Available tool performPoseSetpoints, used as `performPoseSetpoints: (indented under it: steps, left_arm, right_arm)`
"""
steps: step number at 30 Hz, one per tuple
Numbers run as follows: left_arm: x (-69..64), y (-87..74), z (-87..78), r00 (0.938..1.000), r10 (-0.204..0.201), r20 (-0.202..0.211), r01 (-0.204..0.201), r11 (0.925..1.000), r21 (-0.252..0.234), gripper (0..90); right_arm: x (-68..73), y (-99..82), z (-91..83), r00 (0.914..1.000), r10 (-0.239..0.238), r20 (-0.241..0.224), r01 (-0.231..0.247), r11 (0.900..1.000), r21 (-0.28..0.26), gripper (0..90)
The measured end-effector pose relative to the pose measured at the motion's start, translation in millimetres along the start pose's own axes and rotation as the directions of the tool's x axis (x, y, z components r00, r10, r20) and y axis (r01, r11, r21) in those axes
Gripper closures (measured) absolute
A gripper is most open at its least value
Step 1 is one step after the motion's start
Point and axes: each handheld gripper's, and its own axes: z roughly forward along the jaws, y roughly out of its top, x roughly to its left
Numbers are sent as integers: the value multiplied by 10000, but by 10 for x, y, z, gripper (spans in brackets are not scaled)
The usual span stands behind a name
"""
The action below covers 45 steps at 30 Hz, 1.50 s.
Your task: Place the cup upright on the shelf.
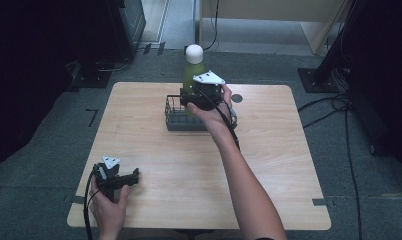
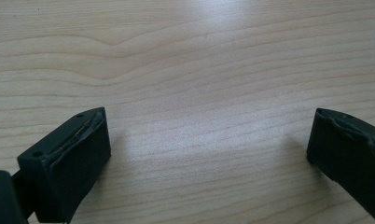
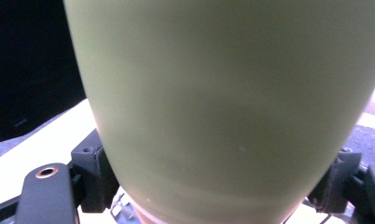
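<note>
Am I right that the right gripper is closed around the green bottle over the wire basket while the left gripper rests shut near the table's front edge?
Not quite: the left gripper is open, its jaws wide apart over bare table in the left gripper view. The rest holds: the right gripper clamps the green bottle over the wire basket.

A pale green bottle point(image 1: 193, 75) with a rounded white cap point(image 1: 194, 53) stands upright at the far middle of the tabletop point(image 1: 269, 150); its lower part sits in a dark wire basket point(image 1: 181, 117); up close its body point(image 3: 223, 107) looks smooth and matte, narrowing downward.
</note>
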Motion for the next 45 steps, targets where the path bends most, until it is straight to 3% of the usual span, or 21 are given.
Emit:
performPoseSetpoints:
  steps: [10,20,21,29,36,45]
  left_arm:
    - [1,0,-1,10000,11,5,-11,10000,11,0]
    - [0,0,0,10000,5,6,-5,10000,9,0]
    - [1,0,-1,10000,10,5,-10,10000,10,0]
    - [-1,1,1,10000,21,14,-21,10000,5,0]
    - [-2,1,1,10000,14,14,-14,10000,5,0]
    - [-1,2,1,10000,21,17,-21,10000,10,0]
  right_arm:
    - [-111,-67,350,9977,-43,681,24,9996,274,200]
    - [-96,-350,530,9965,-83,836,1,9952,984,199]
    - [-99,-388,542,9962,-3,871,-73,9962,869,199]
    - [-163,-424,508,9957,562,731,-615,9955,724,197]
    - [-179,-393,507,9967,502,644,-566,9932,1016,193]
    - [-202,-379,444,9974,592,402,-627,9937,929,157]
